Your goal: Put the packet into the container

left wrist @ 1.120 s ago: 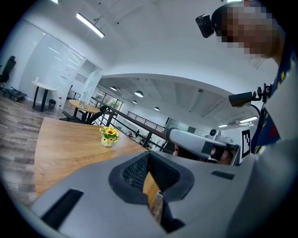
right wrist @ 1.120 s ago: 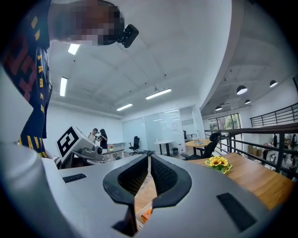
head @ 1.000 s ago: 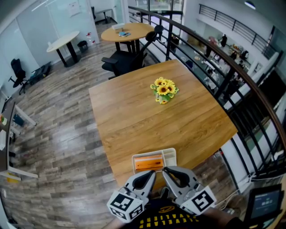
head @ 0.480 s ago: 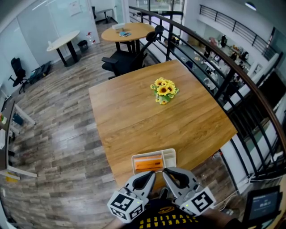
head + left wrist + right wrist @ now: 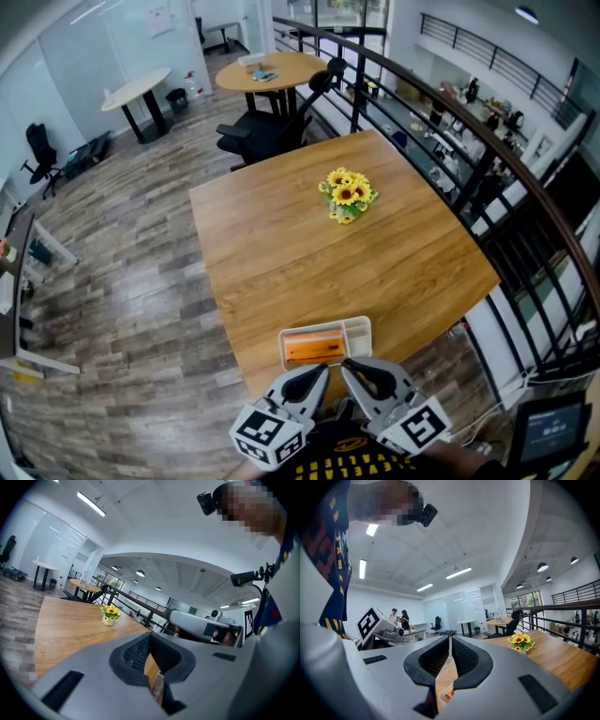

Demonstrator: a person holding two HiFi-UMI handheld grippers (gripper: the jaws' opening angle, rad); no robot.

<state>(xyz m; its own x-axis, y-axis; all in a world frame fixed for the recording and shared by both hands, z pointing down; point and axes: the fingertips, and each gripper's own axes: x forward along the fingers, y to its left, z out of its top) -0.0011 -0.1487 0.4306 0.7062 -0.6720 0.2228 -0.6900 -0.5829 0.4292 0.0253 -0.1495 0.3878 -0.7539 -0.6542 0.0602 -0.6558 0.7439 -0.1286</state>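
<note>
The orange packet (image 5: 314,349) lies inside the container (image 5: 365,332) at the near edge of the surface (image 5: 281,244), its long axis along that edge. The left tongs (image 5: 319,373) and right tongs (image 5: 349,366), both clenched and empty, sit just behind it, about equally near.

The near rim of the container (image 5: 361,327) is partly covered in the head view by the tips of the left tool (image 5: 322,370) and the right tool (image 5: 349,366), and only a sliver of it is seen beneath the jaws in the right gripper view.
</note>
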